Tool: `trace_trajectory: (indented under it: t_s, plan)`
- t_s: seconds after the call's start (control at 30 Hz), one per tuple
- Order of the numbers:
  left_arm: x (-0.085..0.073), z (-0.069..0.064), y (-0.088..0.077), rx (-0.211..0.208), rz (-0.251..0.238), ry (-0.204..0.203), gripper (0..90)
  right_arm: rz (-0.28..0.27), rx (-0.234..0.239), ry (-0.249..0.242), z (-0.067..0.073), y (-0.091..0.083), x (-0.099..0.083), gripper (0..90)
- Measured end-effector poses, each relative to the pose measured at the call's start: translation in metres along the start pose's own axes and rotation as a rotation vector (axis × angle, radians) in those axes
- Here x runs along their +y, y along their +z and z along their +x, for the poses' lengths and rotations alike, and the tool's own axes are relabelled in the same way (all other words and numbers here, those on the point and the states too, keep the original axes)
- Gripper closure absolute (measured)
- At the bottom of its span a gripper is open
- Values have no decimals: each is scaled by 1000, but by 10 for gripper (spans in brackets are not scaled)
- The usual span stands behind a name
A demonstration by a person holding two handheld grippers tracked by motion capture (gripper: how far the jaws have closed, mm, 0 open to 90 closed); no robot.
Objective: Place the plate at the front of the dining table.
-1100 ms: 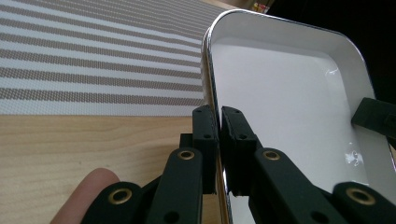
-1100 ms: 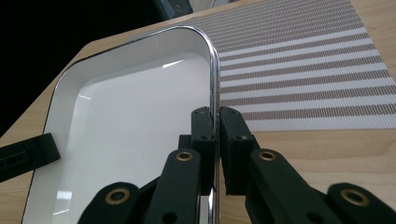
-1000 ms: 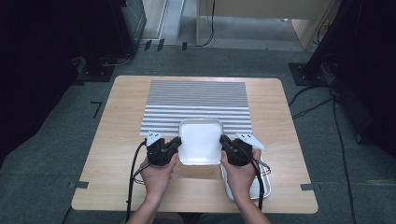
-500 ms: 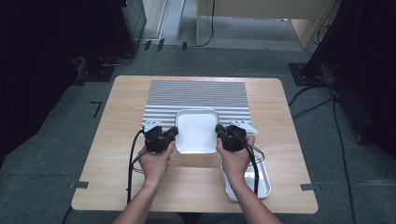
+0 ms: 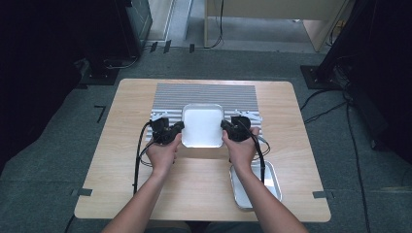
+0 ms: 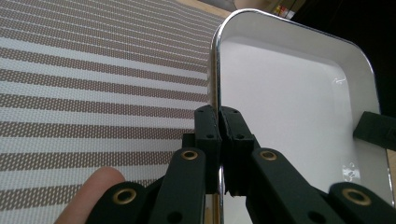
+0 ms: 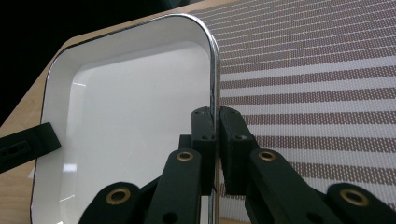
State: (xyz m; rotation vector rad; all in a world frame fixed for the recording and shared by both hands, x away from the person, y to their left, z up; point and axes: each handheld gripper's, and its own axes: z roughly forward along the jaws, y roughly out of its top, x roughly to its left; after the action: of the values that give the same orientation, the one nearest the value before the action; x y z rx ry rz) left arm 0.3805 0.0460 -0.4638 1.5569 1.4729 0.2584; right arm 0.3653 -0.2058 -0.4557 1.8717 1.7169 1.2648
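White tray (image 5: pixel 202 125) over striped mat (image 5: pixel 204 94), left gripper (image 5: pixel 176 130) and right gripper (image 5: pixel 227 129) clamping its rims

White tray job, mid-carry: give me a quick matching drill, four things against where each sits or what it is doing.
Things:
1. white tray
2. left gripper
3. metal tray
4. striped mat

States:
a. flat on the far half of the table
b. clamped on the tray's left rim
c. held at both side rims
d. near the table's front right corner

Pairs: 1-c, 2-b, 3-d, 4-a
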Motion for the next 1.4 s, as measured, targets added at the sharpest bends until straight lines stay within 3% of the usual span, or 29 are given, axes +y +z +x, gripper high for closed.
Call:
trace_trajectory:
  t_s: [0.1, 0.23, 0.3, 0.47, 0.7, 0.77, 0.87, 0.93, 1.2, 1.4]
  plan:
    - [3, 4, 6, -9, -1, -24, 876, 2, -4, 7, -2, 7, 3, 868]
    - [10, 9, 22, 24, 27, -7, 878, 20, -10, 10, -5, 23, 11, 868]
    - [18, 13, 33, 38, 49, -20, 879, 30, -9, 25, -5, 33, 16, 864]
    - [28, 19, 53, 51, 90, -42, 879, 42, -32, 4, -7, 49, 27, 861]
    - [40, 24, 72, 70, 114, -54, 879, 67, -22, 9, -12, 69, 40, 857]
    - [42, 24, 78, 81, 124, -45, 877, 89, -30, 19, -16, 78, 46, 860]
    - [47, 21, 89, 138, 129, -13, 875, 96, -43, 32, -18, 89, 47, 864]
    - [49, 21, 93, 153, 141, -9, 874, 109, -63, 38, -19, 96, 47, 867]
    - [51, 24, 101, 145, 162, 28, 864, 138, -33, 122, -33, 111, 46, 865]
    - [51, 25, 108, 156, 184, 25, 860, 135, -43, 131, -34, 114, 47, 860]
